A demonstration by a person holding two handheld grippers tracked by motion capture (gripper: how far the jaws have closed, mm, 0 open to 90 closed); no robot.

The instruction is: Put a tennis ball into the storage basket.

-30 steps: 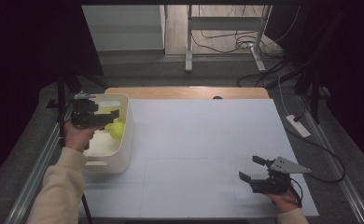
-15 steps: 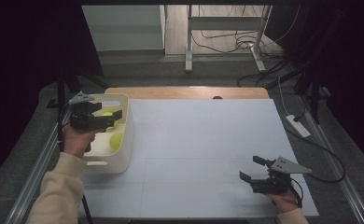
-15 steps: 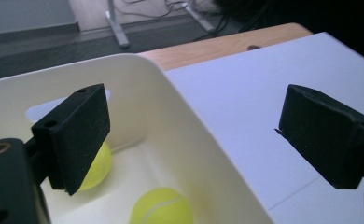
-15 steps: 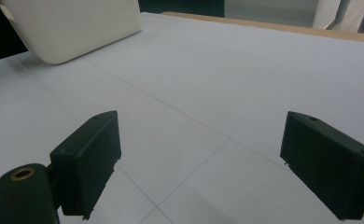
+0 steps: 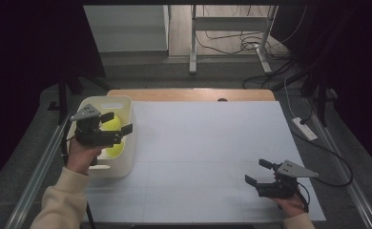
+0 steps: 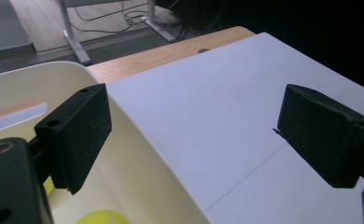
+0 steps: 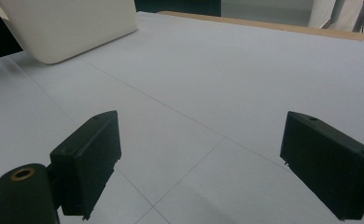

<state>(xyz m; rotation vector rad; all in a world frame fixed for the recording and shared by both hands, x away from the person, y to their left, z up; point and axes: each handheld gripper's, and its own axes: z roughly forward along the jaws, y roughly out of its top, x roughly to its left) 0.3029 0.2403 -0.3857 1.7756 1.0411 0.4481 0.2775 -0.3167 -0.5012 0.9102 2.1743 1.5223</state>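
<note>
Left gripper [image 5: 118,122], jaws open and empty, is hovering over the white bin [image 5: 127,162] at the table's left edge, where yellow-green balls [image 5: 111,125] are lying. They look light, round, slightly yielding, likely to roll; best grasped across the middle. Right gripper [image 5: 254,173] is resting open, near right.

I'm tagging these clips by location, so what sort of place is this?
Probably a lab or recording workspace, not a home: a table covered in plain white sheeting, loose cables on the floor behind it, and a power strip lying beside it.
</note>
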